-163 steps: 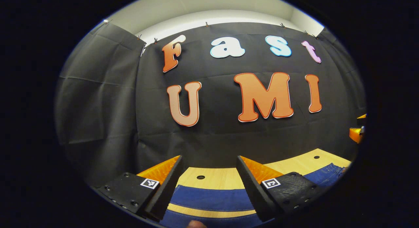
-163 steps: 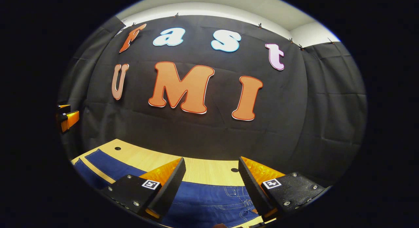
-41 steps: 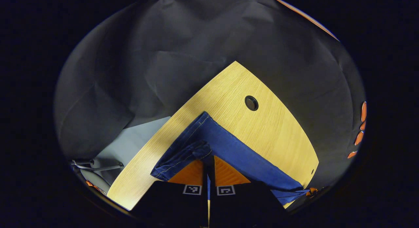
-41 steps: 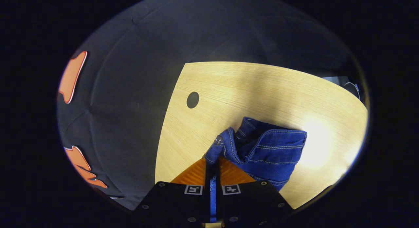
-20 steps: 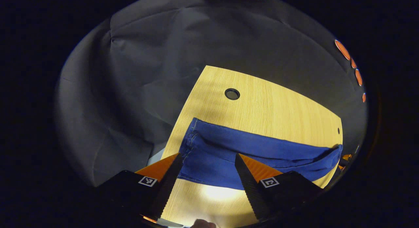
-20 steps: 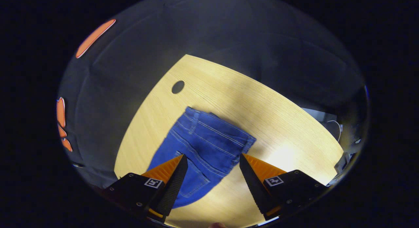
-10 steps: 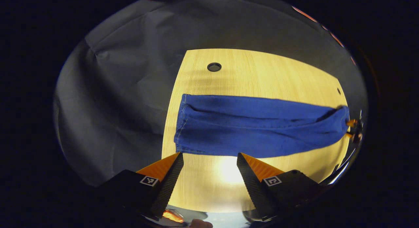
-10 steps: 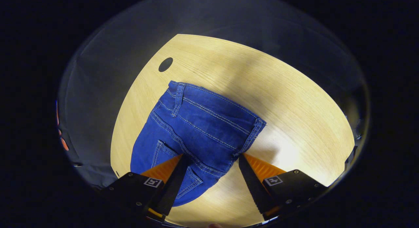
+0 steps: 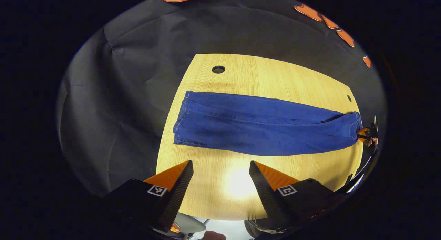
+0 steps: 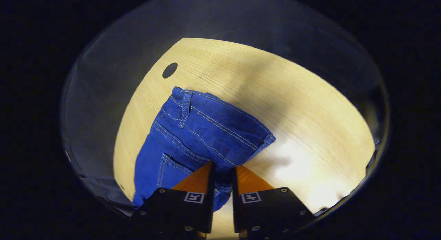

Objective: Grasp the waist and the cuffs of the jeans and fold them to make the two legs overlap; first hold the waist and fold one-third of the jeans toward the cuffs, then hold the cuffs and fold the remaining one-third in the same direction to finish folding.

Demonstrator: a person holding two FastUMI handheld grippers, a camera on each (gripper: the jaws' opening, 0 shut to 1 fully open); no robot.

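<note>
Right gripper view first: our right gripper [image 10: 222,174] has its two fingers drawn nearly together on the waist end of the deep-blue denim jeans [image 10: 200,136], with a pinch of the near waist edge caught in the narrow slot between them. We read that as a grip on the cloth, though the fingers themselves hide the exact contact. The waistband and back pocket stitching lie flat on the pale wooden tabletop [image 10: 303,109], near its round cable hole [image 10: 170,70].

Over in the left gripper view, our left gripper [image 9: 220,173] hangs above bare tabletop [image 9: 220,195] with its fingers spread wide and nothing between them. The jeans [image 9: 262,124] stretch across the table as one long band, legs laid one on the other, cuffs [image 9: 181,117] toward the left of that view, well apart from our fingertips. At the far right edge the other gripper sits at the waist end.

So, as we judge it, the leg-over-leg fold is done and we are at the start of the first third: waist in hand on one side. The next move calls for the left gripper to take the other waist corner, or steady the cloth, then a lift and a carry toward the cuffs, keeping the edges square so the layers don't slide apart.
</note>
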